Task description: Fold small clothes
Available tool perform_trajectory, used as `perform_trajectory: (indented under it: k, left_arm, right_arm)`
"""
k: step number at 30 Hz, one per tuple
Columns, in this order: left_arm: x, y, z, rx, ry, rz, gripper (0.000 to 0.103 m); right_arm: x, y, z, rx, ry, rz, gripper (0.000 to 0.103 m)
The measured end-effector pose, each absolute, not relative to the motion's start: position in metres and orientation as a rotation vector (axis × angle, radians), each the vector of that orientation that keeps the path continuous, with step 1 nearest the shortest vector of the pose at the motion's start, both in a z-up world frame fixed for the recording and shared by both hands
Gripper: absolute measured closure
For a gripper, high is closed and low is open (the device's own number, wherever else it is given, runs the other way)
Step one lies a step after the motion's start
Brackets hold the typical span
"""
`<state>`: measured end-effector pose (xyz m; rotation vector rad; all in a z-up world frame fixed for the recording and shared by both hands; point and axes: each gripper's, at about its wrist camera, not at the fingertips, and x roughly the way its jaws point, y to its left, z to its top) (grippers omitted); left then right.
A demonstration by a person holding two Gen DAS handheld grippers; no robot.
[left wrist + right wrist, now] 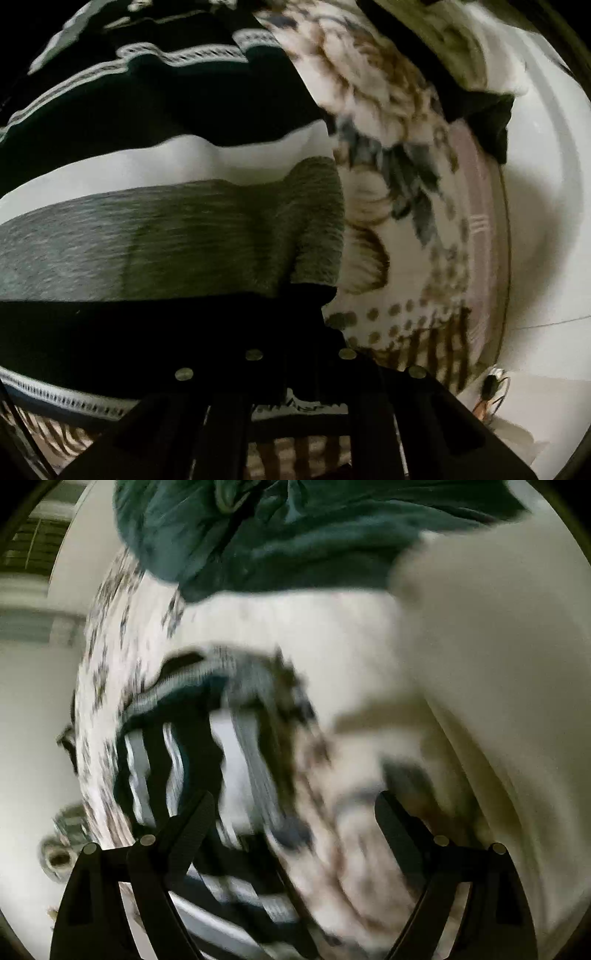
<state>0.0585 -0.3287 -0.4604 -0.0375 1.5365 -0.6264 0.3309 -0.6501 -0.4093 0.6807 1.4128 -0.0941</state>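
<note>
Black-white-grey striped garment (166, 184) — floral bedcover (399, 177)

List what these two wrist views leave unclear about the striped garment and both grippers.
- Left gripper: fingertips merge with the striped garment's black band, left wrist view; grip unreadable.
- Striped garment: outline cut off by the left wrist frame; smeared by motion blur in the right wrist view.
- Dark green cloth: bunched, cropped at top; type unclear.
- Right gripper: open.
</note>
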Motion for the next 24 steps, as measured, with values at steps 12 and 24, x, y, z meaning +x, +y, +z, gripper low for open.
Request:
perform_trajectory:
  k: [12, 24]
  left_arm:
    - [0.084, -0.249, -0.432, -0.223, 1.493, -0.541, 0.096]
    - [0.102, -0.122, -0.399, -0.399, 1.414, -0.465, 0.096]
  right_arm:
    - [0.425, -0.648, -0.494, 0.993, 1.468, -0.15, 0.096]
    - [0.477, -0.55, -0.388, 0.706, 1.462, -0.154, 0.099]
